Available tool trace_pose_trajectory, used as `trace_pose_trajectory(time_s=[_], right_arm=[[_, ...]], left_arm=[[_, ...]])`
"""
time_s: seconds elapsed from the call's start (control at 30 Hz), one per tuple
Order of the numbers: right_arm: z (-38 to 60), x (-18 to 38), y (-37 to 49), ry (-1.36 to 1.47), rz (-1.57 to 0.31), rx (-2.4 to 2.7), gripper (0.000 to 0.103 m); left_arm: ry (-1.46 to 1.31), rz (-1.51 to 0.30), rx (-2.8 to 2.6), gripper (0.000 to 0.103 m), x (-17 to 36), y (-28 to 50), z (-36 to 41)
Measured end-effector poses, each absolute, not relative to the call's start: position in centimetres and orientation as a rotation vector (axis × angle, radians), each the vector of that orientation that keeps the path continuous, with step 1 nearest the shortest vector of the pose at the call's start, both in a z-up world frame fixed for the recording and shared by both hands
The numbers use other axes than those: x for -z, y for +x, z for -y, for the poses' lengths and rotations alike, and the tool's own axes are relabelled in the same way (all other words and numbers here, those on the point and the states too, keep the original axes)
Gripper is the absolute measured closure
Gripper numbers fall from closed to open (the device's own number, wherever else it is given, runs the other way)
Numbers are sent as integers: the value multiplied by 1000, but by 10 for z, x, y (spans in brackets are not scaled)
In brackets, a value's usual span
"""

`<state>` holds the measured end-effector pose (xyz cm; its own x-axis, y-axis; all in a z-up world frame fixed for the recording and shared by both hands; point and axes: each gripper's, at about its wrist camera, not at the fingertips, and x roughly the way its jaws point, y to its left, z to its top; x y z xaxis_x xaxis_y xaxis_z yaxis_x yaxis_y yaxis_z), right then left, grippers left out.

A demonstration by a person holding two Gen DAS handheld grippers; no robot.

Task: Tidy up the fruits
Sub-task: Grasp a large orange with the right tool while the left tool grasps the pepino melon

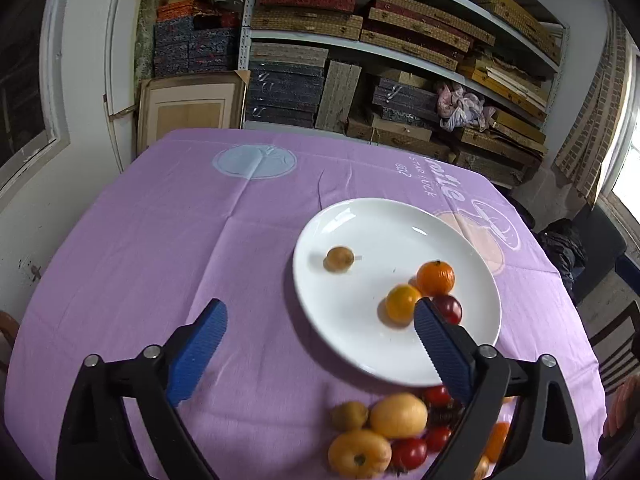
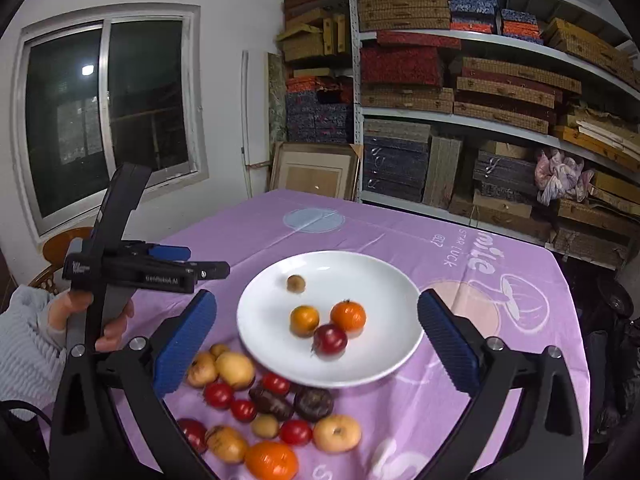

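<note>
**Fruit on plate and cloth: both claws wide and empty**

We list, left to right. A hand point(image 2: 100, 320) holds the left gripper point(image 2: 176, 260), seen side-on in the right view; its own view shows the left gripper point(image 1: 320, 320) spread wide, gripping nothing. The plate point(image 2: 360, 272) sits mid-table on the purple cloth point(image 2: 400, 232), carrying a small brown fruit point(image 2: 296, 283), a yellow-orange one point(image 2: 305, 320), an orange point(image 2: 348, 315) and a dark red one point(image 2: 330, 339). Loose fruit point(image 2: 260, 408) lies just before the plate. Our right gripper point(image 2: 316, 328) gapes fully, empty.

Four fruits lie on the plate point(image 2: 256, 344), apparently one apart behind; loose fruits point(image 2: 264, 416) crowd the tablecloth point(image 2: 240, 236) before it.
</note>
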<state>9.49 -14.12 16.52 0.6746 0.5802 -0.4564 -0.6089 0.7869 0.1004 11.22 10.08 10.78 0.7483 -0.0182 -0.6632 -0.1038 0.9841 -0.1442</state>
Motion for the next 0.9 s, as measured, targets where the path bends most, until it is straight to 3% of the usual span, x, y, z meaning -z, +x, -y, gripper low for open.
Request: trace_pose_trajectory(time_s=[0.13, 0.23, 0.43, 0.47, 0.53, 0.57, 0.9], right_arm=[[157, -113, 42, -67, -506, -654, 4], [156, -79, 38, -57, -635, -679, 4], [148, -66, 37, -75, -708, -718, 5], [145, -63, 37, -85, -721, -714, 7], [142, -58, 41, -80, -758, -743, 37], [140, -55, 43, -77, -781, -755, 41], [135, -41, 61, 13, -899, -784, 41]], left_arm=[[-184, -721, -38, 6, -78, 65, -96], [-201, -705, -30, 6, -60, 41, -92], [-171, -732, -53, 6, -40, 32, -87], [-159, -747, -57, 6, -37, 34, -85], [-143, -776, -51, 6, -31, 38, -82], [-137, -784, -49, 6, -28, 39, -81], [-125, -803, -30, 6, -24, 38, -77]])
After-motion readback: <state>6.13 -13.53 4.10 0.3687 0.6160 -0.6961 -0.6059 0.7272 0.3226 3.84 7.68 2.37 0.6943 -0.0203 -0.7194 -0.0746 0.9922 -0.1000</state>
